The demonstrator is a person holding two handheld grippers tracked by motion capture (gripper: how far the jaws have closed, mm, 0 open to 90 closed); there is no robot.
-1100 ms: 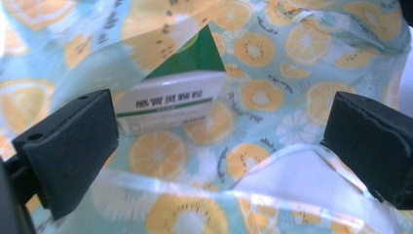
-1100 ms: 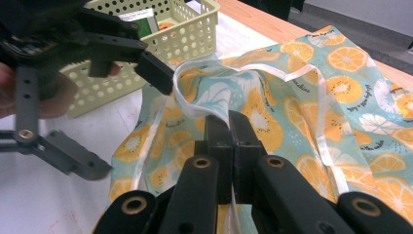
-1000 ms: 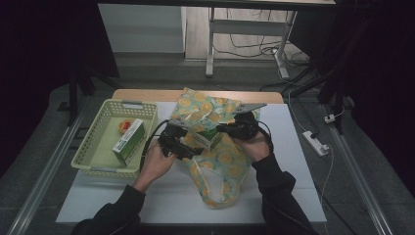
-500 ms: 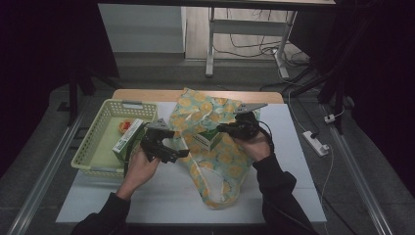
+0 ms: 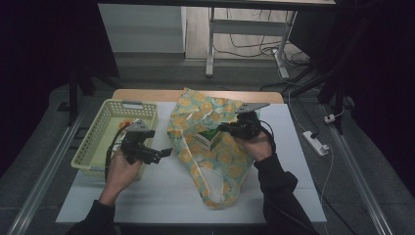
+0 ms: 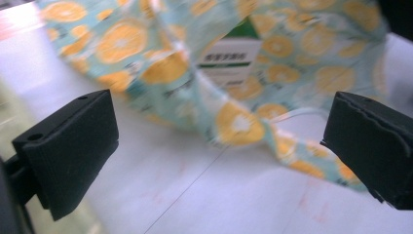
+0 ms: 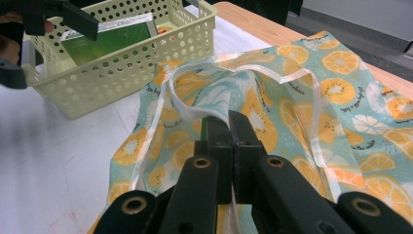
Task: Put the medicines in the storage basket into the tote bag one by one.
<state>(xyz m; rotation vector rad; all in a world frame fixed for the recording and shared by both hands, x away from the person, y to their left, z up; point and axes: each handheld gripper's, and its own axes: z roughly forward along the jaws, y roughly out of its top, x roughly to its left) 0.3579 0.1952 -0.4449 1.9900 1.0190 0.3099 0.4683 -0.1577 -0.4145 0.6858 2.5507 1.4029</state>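
A cloth bag (image 5: 218, 164) printed with orange slices lies on the white table, its mouth toward the basket. A green-and-white carton (image 5: 208, 139) stands inside the mouth, and the same carton (image 6: 233, 58) is framed by the bag's cloth (image 6: 122, 44) in the left gripper view. My right gripper (image 5: 226, 128) is shut on the bag's upper rim, and its jaws (image 7: 229, 124) pinch the white strap (image 7: 195, 109). My left gripper (image 5: 164, 152) hovers left of the bag, and its jaws (image 6: 219, 151) are wide open with nothing between them.
A pale yellow perforated basket (image 5: 93, 147) stands at the table's left, holding a green carton (image 7: 109, 36). The left gripper (image 7: 73, 17) sits in front of the basket (image 7: 160, 46). A power strip (image 5: 315, 143) lies off the table's right edge.
My left gripper has drawn back leftward from the bag's mouth toward the basket, its jaws open. The right gripper has kept its hold on the rim without moving.
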